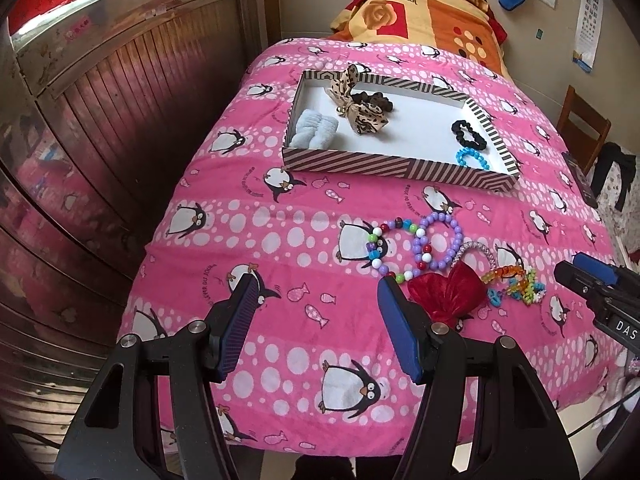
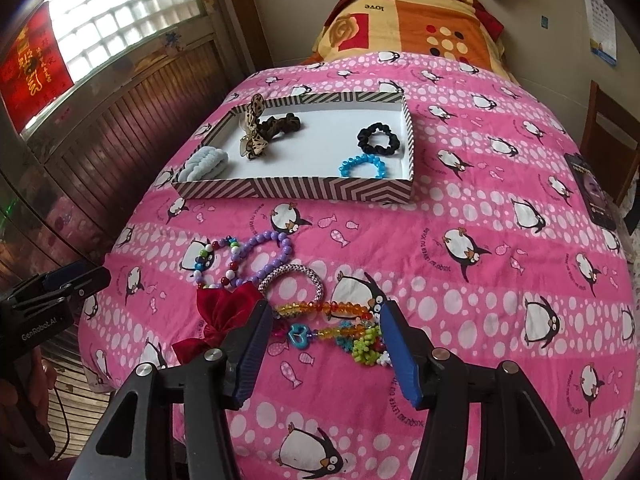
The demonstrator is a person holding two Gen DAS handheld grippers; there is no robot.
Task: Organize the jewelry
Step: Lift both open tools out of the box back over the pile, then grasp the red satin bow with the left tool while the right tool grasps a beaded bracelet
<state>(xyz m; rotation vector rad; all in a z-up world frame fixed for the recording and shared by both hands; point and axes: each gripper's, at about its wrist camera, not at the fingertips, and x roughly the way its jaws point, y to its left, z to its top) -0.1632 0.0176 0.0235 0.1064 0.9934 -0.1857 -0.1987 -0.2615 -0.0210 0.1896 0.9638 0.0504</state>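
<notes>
While both jaws gape, the right hand-held gripper (image 2: pixel 324 312) straddles the orange bead bracelet (image 2: pixel 320 309); the left hand-held gripper (image 1: pixel 316 284) hovers empty.

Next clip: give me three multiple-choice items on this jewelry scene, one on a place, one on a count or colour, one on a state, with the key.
1. Where does the blue bead bracelet lie?
A. in the striped box
B. on the pink blanket
C. on the chair

2. How many items lie in the box?
A. two
B. five
C. eight

3. How does the right hand-held gripper stand?
A. shut on the red bow
B. shut on nothing
C. open, over the orange bead strand

Key:
1 A, it lies on the white floor of the box beside the black scrunchie.
2 B, a pale blue band, a leopard bow, a brown scrunchie, the black scrunchie and the blue bracelet.
3 C, its jaws stand wide apart with the strand between them, nothing gripped.
</notes>
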